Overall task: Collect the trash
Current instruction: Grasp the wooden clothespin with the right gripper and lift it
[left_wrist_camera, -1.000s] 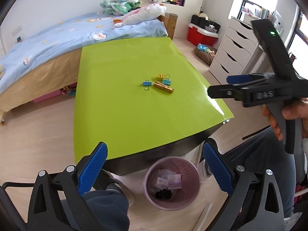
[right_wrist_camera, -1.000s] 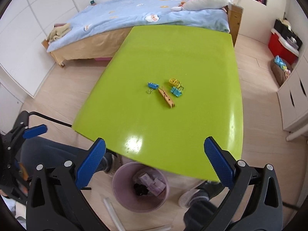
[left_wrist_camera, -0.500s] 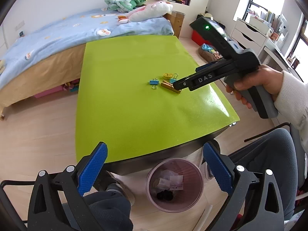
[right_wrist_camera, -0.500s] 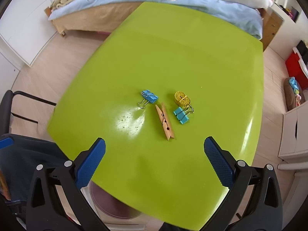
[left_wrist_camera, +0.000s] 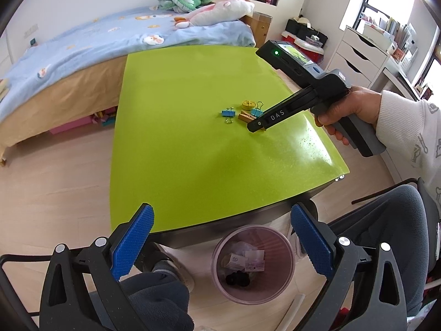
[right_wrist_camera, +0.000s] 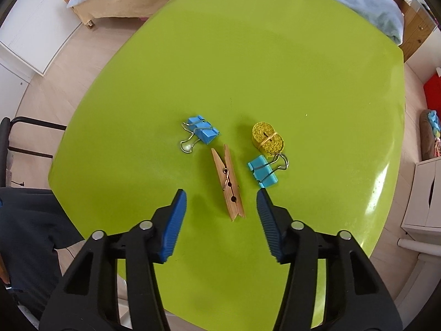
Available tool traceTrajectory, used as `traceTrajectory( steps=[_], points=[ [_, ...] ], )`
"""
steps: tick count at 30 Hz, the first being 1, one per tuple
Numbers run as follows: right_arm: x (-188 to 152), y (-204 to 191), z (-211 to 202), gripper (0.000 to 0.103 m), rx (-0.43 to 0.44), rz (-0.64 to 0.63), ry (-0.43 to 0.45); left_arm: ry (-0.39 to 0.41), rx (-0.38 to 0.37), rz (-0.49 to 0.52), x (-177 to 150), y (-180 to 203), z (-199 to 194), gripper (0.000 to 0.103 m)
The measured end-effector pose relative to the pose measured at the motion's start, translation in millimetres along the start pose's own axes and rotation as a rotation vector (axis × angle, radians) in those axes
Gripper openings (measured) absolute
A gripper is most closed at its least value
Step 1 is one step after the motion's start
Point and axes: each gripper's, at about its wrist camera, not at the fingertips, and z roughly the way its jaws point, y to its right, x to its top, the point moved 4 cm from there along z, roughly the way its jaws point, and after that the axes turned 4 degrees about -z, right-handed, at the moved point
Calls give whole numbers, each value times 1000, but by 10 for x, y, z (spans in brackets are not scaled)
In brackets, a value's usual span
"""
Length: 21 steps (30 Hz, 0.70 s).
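Note:
On the green table [right_wrist_camera: 248, 69] lie a wooden clothespin [right_wrist_camera: 228, 182], two blue binder clips [right_wrist_camera: 202, 132] [right_wrist_camera: 263, 171] and a yellow rolled tape [right_wrist_camera: 268, 139]. My right gripper [right_wrist_camera: 220, 197] hangs just above the table with the clothespin's near end between its closing jaws; the pads do not touch it. In the left wrist view, the right gripper [left_wrist_camera: 255, 125] reaches over the clothespin [left_wrist_camera: 246, 116]. My left gripper [left_wrist_camera: 220, 220] is open above a pink waste bin [left_wrist_camera: 252, 262] on the floor, nothing between its fingers.
The bin holds paper scraps and dark bits. A bed [left_wrist_camera: 82, 49] with soft toys stands behind the table. White drawers [left_wrist_camera: 358, 55] are on the right. A person's legs [left_wrist_camera: 386, 220] and a chair are by the table's near edge.
My right gripper came down over the table toward the clothespin and its jaws narrowed. The left gripper stayed over the bin.

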Motion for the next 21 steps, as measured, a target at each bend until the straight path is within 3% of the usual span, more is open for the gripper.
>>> traceTrajectory(
  steps=[8, 15, 21],
  points=[
    [35, 85, 65, 40, -10, 2, -1, -12, 0, -8, -17, -27, 30, 95],
    [-23, 135, 44, 12, -50, 6, 10, -16, -5, -8, -2, -17, 51, 95],
    [-85, 140, 4, 12, -57, 25, 36, -14, -5, -4, 44, -16, 62, 95]
  ],
)
